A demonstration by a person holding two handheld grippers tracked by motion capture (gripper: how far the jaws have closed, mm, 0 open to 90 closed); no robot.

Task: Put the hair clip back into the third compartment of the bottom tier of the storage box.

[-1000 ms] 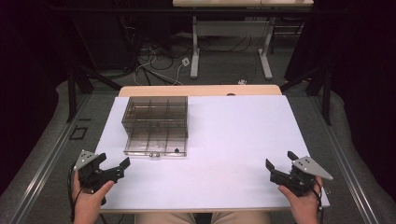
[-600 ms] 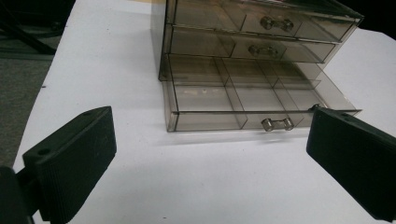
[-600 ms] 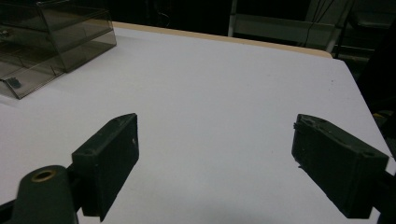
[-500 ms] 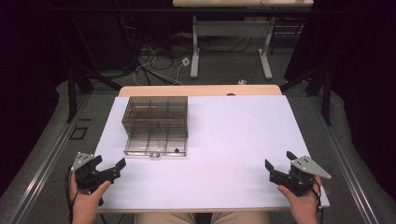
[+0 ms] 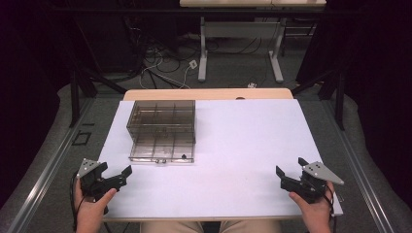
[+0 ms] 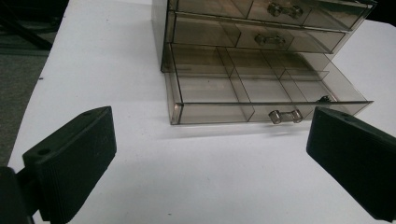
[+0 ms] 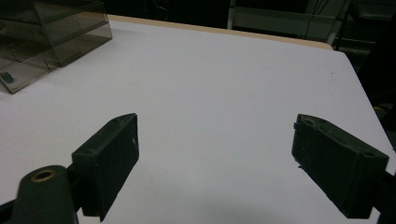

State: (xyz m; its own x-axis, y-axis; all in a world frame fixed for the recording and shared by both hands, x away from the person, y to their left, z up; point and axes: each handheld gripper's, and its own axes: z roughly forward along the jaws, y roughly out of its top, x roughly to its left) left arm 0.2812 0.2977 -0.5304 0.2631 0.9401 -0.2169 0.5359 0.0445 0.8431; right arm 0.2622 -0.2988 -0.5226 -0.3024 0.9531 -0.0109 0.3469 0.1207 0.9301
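At near edge of the counter [image 5: 243,145], both hands grip a tool: left tool [image 5: 114,177] at the near-left corner, right tool [image 5: 290,174] at the near-right, each with jaws wide apart, holding nothing. Farther back on the left half sits the drawer box [image 5: 162,119], well apart from both tools. Its bottom drawer [image 6: 261,100] is pulled out toward the left tool, a small dark item [image 6: 324,99] at its front corner.

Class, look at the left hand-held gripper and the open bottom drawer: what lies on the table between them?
Nothing: bare white table runs from the left hand-held gripper to the open drawer, in the left gripper view.
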